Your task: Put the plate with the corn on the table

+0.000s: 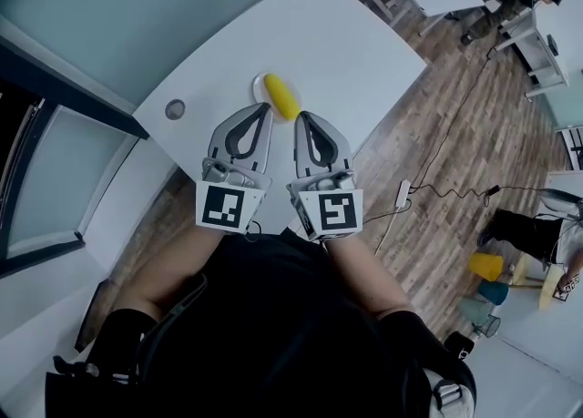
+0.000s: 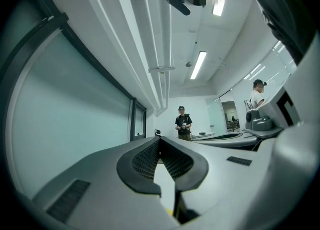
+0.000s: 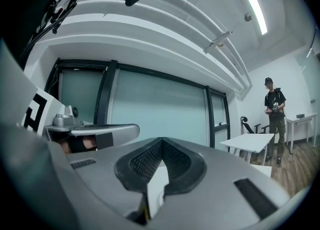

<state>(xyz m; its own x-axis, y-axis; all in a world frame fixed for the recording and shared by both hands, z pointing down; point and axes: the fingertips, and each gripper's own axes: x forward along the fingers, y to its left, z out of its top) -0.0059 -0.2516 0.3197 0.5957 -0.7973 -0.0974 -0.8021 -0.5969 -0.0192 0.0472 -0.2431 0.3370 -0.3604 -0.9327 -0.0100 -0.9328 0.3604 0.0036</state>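
Over the near edge of the white table (image 1: 364, 52) we hold the left gripper (image 1: 265, 108) and right gripper (image 1: 299, 119) side by side, both pressed together on nothing, their tips just beside the plate (image 1: 260, 86) carrying the corn (image 1: 281, 97), with bare tabletop beyond.

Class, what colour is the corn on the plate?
Yellow; the corn shows best in the head view.

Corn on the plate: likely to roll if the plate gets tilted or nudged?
Probably. The corn looks rounded and smooth and lies loose on the plate, so a tilt may roll it. The plate looks shallow, so its rim likely won't stop it much.
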